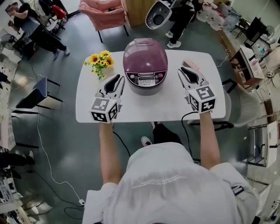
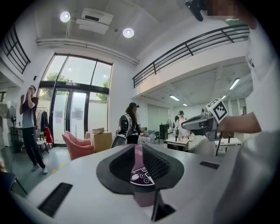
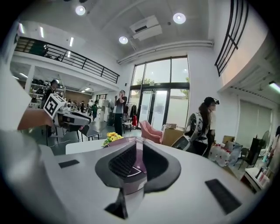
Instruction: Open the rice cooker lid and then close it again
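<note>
The purple rice cooker (image 1: 145, 61) stands at the middle back of the white table (image 1: 170, 109) with its lid down. My left gripper (image 1: 119, 79) hovers above the table just left of the cooker. My right gripper (image 1: 186, 70) hovers just right of it. Neither touches the cooker. Both point roughly level toward it, and both have their jaws drawn together to a thin slit with nothing between them. Through that slit the cooker's control panel (image 2: 141, 176) shows in the left gripper view, and its purple body (image 3: 139, 159) in the right gripper view.
A bunch of sunflowers (image 1: 99, 61) sits on the table's back left corner. A pink armchair (image 1: 103, 13) and a standing person (image 1: 179, 22) are beyond the table. A dark chair (image 1: 37, 94) stands to the left, and a cable (image 1: 186, 127) hangs off the front edge.
</note>
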Demonstrator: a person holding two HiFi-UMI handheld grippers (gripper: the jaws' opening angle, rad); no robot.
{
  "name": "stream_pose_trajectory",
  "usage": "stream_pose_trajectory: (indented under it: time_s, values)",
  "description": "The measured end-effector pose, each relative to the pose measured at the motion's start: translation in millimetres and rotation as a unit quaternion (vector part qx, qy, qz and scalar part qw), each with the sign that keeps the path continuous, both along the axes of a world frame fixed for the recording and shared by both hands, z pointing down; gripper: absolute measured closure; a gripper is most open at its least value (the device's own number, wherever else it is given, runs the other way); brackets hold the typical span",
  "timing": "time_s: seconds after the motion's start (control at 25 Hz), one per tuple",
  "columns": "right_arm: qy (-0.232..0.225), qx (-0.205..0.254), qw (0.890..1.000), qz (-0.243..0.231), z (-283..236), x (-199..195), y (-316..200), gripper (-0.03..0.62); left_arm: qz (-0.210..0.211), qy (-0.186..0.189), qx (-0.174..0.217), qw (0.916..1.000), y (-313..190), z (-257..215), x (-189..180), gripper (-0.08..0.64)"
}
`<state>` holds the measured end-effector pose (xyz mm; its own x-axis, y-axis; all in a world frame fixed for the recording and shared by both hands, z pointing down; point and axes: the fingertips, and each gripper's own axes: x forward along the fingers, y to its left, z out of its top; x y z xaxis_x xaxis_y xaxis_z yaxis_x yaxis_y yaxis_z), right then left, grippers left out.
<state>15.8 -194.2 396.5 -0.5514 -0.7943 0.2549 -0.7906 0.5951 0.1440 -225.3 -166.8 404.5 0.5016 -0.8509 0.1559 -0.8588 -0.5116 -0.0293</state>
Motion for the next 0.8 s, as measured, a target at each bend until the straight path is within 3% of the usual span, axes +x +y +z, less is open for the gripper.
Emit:
stream_pose_trajectory:
  time_s: [0.24,0.4,0.8]
  values:
    - [-0.003,0.022,1.0,-0.007,-19.0,0.0,20.7,0.549,-0.026,-0.005,0.016,0.9995,16.4,-20.2,-6.8,0.545]
    - [-0.008,0.034,0.999,-0.012,-33.7,-3.4,35.0,0.56,-0.036,-0.006,0.022,0.9991,24.7,-33.3,-5.8,0.545]
    - [0.001,0.067,0.997,-0.027,-60.5,-13.9,45.6,0.566,-0.031,-0.05,0.054,0.9968,38.2,-62.0,7.8,0.545]
